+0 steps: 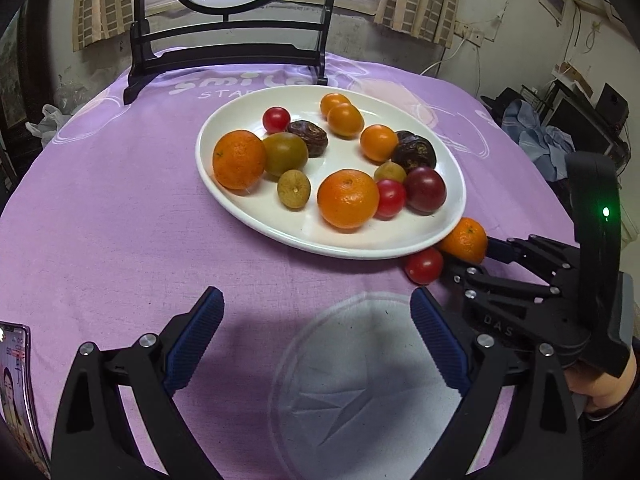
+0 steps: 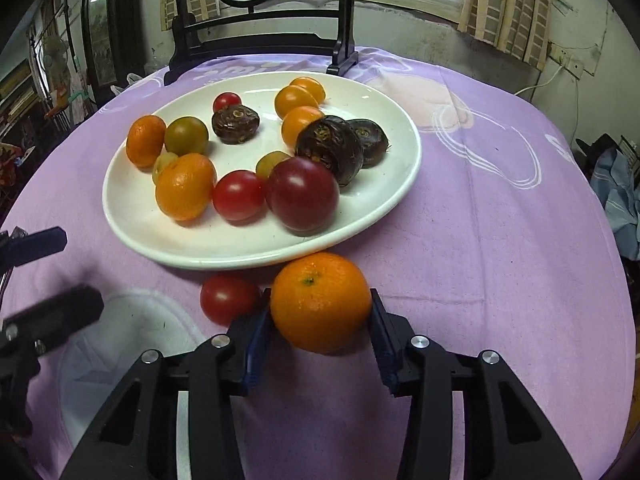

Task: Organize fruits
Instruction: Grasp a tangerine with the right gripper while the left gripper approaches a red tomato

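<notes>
White oval plate (image 2: 132,236) sits on a round table w/ purple cloth (image 2: 500,240); all positions below are relative to the plate. Right gripper (image 2: 320,312) is just off the plate's near rim, fingers closed snugly on a mandarin (image 2: 320,300), blue pads pressing both its sides; the fruit is right beside the rim, can't tell if it rests on the cloth or is lifted. Touching distance to the left of that mandarin, also just outside the near rim, a red cherry tomato (image 2: 228,298) lies on the cloth. Left gripper (image 1: 316,336) hovers near the plate's front edge, fingers spread wide apart, nothing between them, above a pale patch on the cloth. On the plate: two mandarins (image 1: 348,198), several small orange kumquat-like fruits (image 1: 378,142), red cherry tomatoes (image 1: 276,119), a dark purple tomato (image 1: 426,190), a green-brown tomato (image 1: 285,153), small yellowish round fruits (image 1: 294,189) & dark wrinkled brown pieces (image 1: 414,151). Behind the plate, at the far table edge, stands a black wooden frame (image 1: 228,52) w/ a round painted panel. A phone (image 1: 18,392) lies well off to the plate's front left.
</notes>
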A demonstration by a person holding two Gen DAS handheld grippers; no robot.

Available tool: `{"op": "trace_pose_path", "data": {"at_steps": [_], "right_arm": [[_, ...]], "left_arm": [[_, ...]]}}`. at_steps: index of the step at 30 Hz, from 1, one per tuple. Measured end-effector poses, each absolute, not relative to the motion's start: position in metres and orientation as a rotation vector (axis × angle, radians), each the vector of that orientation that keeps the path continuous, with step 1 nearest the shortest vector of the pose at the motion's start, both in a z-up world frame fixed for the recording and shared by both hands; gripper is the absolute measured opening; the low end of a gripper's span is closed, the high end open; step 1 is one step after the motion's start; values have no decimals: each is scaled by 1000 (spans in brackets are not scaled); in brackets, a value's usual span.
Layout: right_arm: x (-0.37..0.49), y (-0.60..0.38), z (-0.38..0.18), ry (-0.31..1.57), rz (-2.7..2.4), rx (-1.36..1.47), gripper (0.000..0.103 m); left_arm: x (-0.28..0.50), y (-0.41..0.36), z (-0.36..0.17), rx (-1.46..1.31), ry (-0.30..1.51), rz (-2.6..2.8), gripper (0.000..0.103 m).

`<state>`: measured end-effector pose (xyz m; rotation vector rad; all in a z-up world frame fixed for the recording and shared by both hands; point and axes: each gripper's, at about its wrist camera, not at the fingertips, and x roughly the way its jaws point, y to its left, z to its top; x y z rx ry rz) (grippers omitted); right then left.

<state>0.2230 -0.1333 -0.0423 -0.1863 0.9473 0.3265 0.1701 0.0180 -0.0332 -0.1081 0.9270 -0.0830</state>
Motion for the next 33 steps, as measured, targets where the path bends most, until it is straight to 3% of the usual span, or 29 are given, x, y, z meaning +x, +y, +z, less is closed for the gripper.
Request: {"op": "trace_pose_path", "data": {"at_steps": [10,18,29,31,32,33], "right_arm": [[194,-179,-33,968,281,-106,45],[179,-230,-28,970,260,37,45],[172,-234,-21,960,314,78,45],[169,-230,-19,951,322,62,45],[169,-229,-18,949,321,55,45],[168,-228,-18,947,317,49,45]], "left_arm": [[169,-17,-46,-36,970,-120,91],[188,-52,-61,-21,1030,-129,74],[218,-70,-61,-27,1016,29,60],[216,-70,-60,-22,1018,45,54],[215,-69,-59,-31,1019,39,47],[214,-69,-57,-42,1021,10,31]]}}
